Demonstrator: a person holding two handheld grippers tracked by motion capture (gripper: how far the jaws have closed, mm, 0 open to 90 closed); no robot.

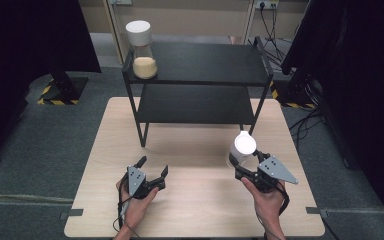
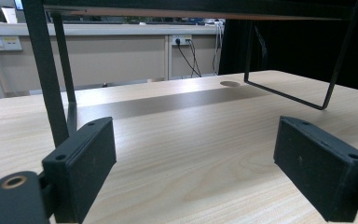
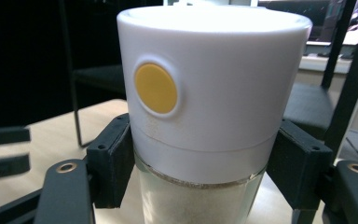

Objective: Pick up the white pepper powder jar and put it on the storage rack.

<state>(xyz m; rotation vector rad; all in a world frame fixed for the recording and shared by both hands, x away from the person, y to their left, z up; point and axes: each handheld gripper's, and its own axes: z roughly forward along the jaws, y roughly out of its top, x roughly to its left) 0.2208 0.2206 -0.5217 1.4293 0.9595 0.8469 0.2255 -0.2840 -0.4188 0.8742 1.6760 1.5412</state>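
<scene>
Right gripper (image 1: pixel 246 165) clamps a white-capped jar (image 1: pixel 242 148) on the table (image 1: pixel 195 210); left gripper (image 1: pixel 152 169) rests spread and empty.

The right gripper view shows what the high view cannot: a round yellow button (image 3: pixel 155 88) set in the jar's smooth white cap, clear glass below it holding pale powder, and the black jaws pressed against both sides just under the cap. The high view places this jar right of centre, in front of the black two-tier metal rack (image 1: pixel 200 75), whose top shelf carries a second jar (image 1: pixel 142 48) with yellowish grains. The left gripper view shows matte black jaws wide apart over bare light woodgrain, with the rack's thin legs (image 2: pixel 44 70) ahead.
</scene>
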